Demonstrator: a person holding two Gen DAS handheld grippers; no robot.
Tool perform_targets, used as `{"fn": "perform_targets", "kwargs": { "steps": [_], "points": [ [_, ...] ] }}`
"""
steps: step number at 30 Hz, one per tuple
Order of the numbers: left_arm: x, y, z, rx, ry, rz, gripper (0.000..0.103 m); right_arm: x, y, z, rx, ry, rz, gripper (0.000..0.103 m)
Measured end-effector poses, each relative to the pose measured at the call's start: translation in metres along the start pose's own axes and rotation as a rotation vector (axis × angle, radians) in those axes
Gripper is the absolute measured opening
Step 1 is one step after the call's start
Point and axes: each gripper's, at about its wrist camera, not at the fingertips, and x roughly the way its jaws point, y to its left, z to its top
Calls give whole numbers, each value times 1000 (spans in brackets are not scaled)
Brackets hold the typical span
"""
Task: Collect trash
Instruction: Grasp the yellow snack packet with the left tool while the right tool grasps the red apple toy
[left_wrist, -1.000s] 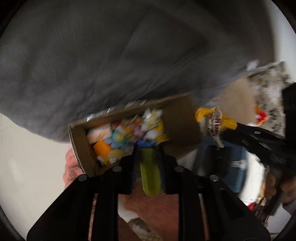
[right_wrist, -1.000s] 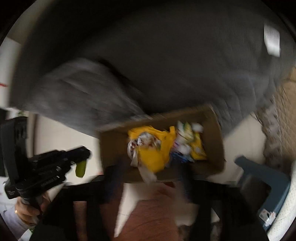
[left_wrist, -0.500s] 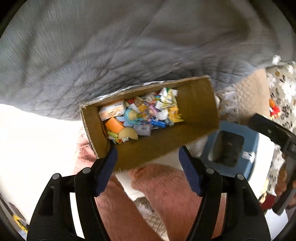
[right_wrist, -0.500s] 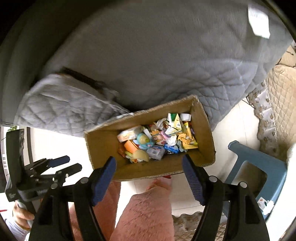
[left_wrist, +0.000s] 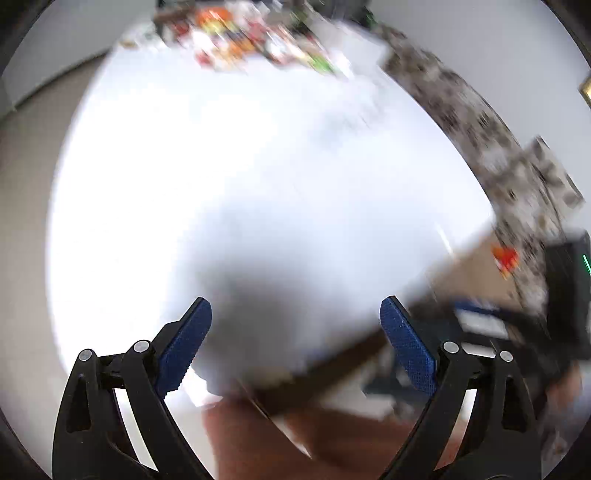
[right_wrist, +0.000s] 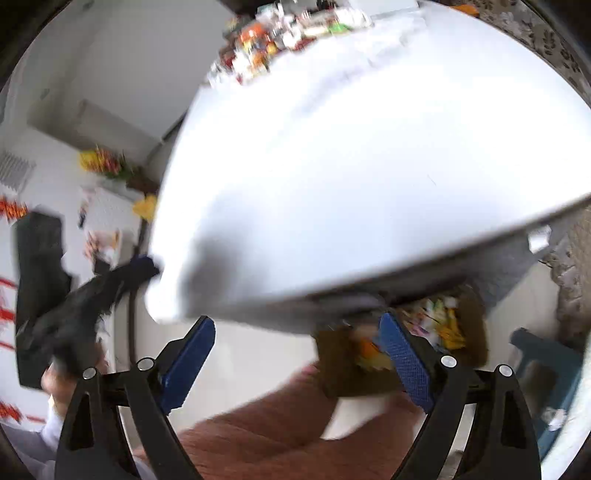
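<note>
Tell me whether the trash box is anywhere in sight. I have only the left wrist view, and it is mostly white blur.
Observer: Yes. In the right wrist view the box sits below the edge of the white table, with colourful trash inside.
Operator: Are the right tongs carrying anything?
Observer: No. The right tongs are open, with nothing between them.
Operator: Where do my left tongs show from there?
Observer: The left tongs appear blurred at that view's left side, their tip near the table's corner.
</note>
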Motion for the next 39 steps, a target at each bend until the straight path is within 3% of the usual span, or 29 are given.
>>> {"fn": "perform_targets", "kwargs": {
  "steps": [2,5,11,13,19,20,21,22,26,31,34,39],
  "points": [
    [10,37,58,-26,-56,23,90,0,17,11,13,-37,9,89],
    [40,74,131,-44,-74,71,90,9,37,22,33,-67,-17,89],
    [122,99,252,4,-95,126,90,30,54,32,157,-120,-98,89],
    [154,99,284,4,-73,143,90,30,54,35,192,-152,-141,89],
    [210,88,329,34,-13,193,90,31,51,42,311,-206,-184,89],
    [218,88,331,38,4,206,90,32,53,42,317,-208,-189,89],
    [217,87,331,49,-13,220,82,32,55,42,318,-208,-192,89],
    [216,85,331,63,-34,232,64,33,58,43,319,-209,-196,89],
    [201,90,314,73,-24,146,61,35,65,51,315,-214,-208,88],
    [157,107,252,95,2,19,61,38,63,80,275,-230,-229,87],
    [123,119,197,127,14,-44,61,51,65,118,211,-221,-230,87],
    [91,135,137,159,32,-59,61,106,91,219,24,-232,-230,85]
  ]
}}
